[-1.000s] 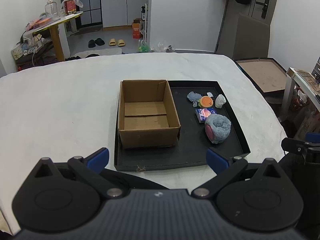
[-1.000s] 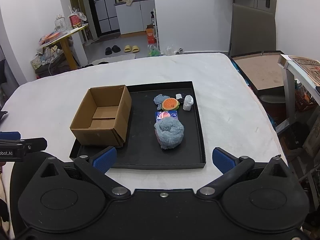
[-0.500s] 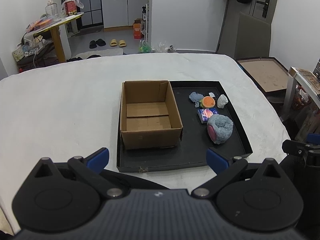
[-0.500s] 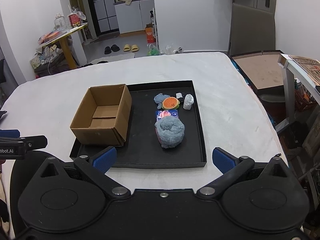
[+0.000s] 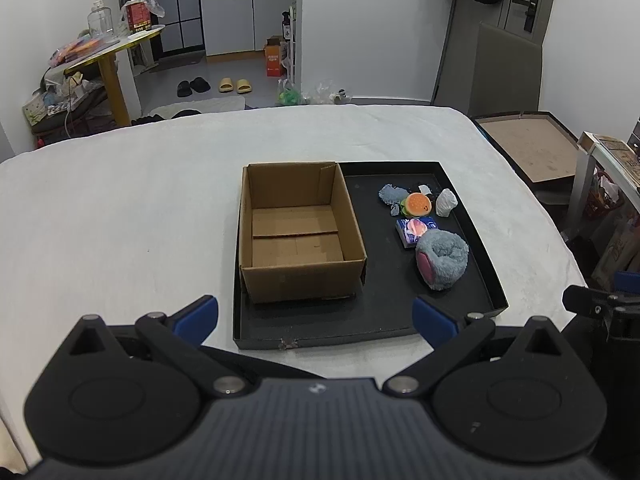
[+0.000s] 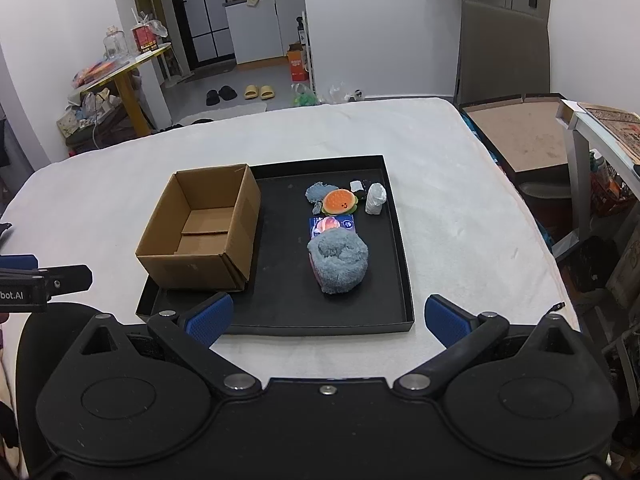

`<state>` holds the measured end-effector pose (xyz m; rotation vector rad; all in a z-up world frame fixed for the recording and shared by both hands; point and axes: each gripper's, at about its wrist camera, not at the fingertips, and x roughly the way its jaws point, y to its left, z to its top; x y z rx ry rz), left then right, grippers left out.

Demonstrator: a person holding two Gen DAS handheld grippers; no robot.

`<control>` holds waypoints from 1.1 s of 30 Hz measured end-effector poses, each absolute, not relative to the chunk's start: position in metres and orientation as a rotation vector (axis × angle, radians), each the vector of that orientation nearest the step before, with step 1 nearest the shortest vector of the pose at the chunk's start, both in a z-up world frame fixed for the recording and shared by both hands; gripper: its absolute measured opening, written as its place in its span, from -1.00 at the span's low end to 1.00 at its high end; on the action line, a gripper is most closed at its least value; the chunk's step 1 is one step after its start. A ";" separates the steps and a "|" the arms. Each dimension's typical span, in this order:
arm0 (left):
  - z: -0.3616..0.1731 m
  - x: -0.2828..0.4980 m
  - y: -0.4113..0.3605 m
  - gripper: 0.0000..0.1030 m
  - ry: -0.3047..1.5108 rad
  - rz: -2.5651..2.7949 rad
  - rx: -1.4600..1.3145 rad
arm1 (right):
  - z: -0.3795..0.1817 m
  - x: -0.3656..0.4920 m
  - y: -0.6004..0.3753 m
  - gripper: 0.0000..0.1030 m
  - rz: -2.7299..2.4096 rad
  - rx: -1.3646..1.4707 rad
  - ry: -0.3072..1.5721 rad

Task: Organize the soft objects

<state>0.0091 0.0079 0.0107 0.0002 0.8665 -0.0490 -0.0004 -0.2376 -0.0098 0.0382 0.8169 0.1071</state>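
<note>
A black tray lies on the white table. An empty open cardboard box stands in its left half. In its right half lie a fluffy blue-grey plush with a pink face, a small blue packet, an orange burger-shaped squishy, a small blue-grey cloth and a white crumpled piece. My left gripper is open and empty, at the tray's near edge. My right gripper is open and empty, also at the near edge.
The white-covered table spreads around the tray. A brown board in a black frame sits off the right edge. A yellow side table with clutter stands far left. Each gripper shows at the edge of the other's view.
Both grippers have drifted slightly; the tray and box have shifted a little in view. Both stay open and empty. Nothing on the tray has moved.
</note>
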 end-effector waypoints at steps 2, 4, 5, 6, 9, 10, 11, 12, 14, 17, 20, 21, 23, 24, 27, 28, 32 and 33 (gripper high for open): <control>0.011 0.012 0.008 0.99 0.867 -0.052 0.001 | -0.011 0.002 -0.238 1.00 0.109 0.039 0.820; 0.011 0.015 0.008 0.99 0.869 -0.053 0.006 | -0.012 0.005 -0.238 1.00 0.107 0.040 0.823; 0.011 0.017 0.008 0.99 0.869 -0.053 0.006 | -0.012 0.007 -0.238 1.00 0.107 0.040 0.823; 0.011 0.019 0.008 0.99 0.870 -0.054 0.005 | -0.012 0.009 -0.239 1.00 0.108 0.040 0.824; 0.009 0.026 0.009 0.99 0.877 -0.051 -0.002 | -0.015 0.014 -0.241 1.00 0.106 0.042 0.828; 0.008 0.029 0.010 0.99 0.879 -0.050 -0.004 | -0.016 0.016 -0.241 1.00 0.106 0.044 0.831; 0.007 0.032 0.011 0.99 0.882 -0.047 -0.007 | -0.017 0.019 -0.242 1.00 0.105 0.045 0.836; 0.006 0.035 0.011 0.99 0.883 -0.045 -0.008 | -0.019 0.022 -0.242 1.00 0.105 0.044 0.840; 0.005 0.038 0.014 0.99 0.870 -0.034 -0.018 | -0.023 0.028 -0.242 1.00 0.106 0.042 0.849; 0.001 0.047 0.016 0.99 0.877 -0.028 -0.012 | -0.028 0.037 -0.242 1.00 0.111 0.051 0.864; -0.004 0.057 0.018 0.99 0.891 -0.015 -0.017 | -0.034 0.047 -0.242 1.00 0.116 0.048 0.881; -0.006 0.060 0.019 0.99 0.899 -0.015 -0.023 | -0.037 0.051 -0.241 1.00 0.117 0.048 0.889; -0.011 0.067 0.021 0.99 0.914 -0.007 -0.025 | -0.041 0.058 -0.239 1.00 0.124 0.049 0.903; -0.013 0.070 0.022 0.98 0.918 -0.001 -0.022 | -0.043 0.061 -0.238 1.00 0.125 0.048 0.907; -0.019 0.079 0.026 0.96 0.938 0.013 -0.022 | -0.047 0.070 -0.237 1.00 0.152 0.082 0.918; -0.021 0.082 0.027 0.95 0.943 0.021 -0.024 | -0.048 0.074 -0.235 1.00 0.164 0.089 0.920; -0.028 0.095 0.031 0.95 0.969 0.035 -0.046 | -0.055 0.087 -0.229 1.00 0.163 0.052 0.924; -0.029 0.098 0.033 0.94 0.974 0.037 -0.047 | -0.057 0.090 -0.230 1.00 0.167 0.066 0.931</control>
